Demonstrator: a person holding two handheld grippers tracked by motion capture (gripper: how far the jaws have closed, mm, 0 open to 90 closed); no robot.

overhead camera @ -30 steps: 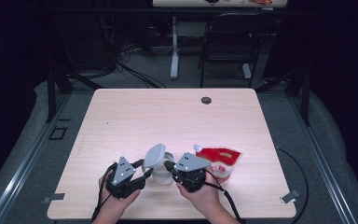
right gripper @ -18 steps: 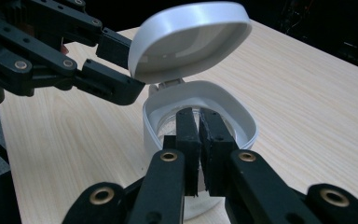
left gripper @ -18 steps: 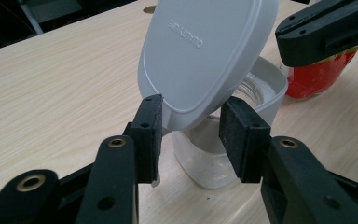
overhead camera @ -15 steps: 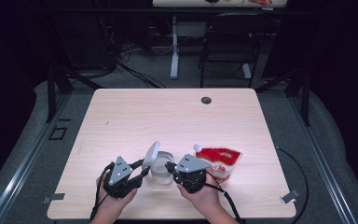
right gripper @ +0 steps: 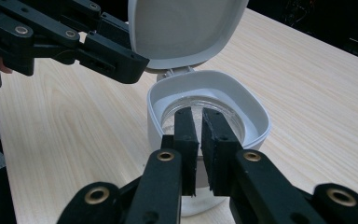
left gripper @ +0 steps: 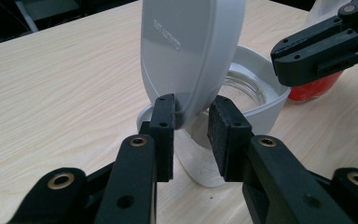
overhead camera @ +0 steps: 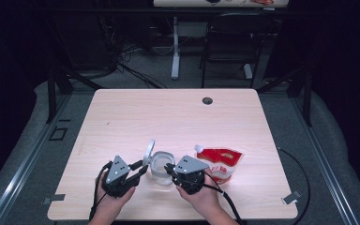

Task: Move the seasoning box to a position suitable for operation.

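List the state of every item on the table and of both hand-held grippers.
Lid: hinged open, upright.
Container: open, upright.
Red pouch: lying flat, capped.
Left hand-held gripper: jaws around the lid's edge.
Right hand-held gripper: shut on the container's rim.

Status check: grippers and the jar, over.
Left gripper holding hinged white lid upright. Right gripper pinching white-collared glass jar rim. Red pouch beside it.

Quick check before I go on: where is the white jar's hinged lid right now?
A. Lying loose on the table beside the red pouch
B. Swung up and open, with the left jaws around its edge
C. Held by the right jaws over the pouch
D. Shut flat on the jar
B: the lid stands raised above the open jar, and the left gripper has its jaws around the lid's lower edge.
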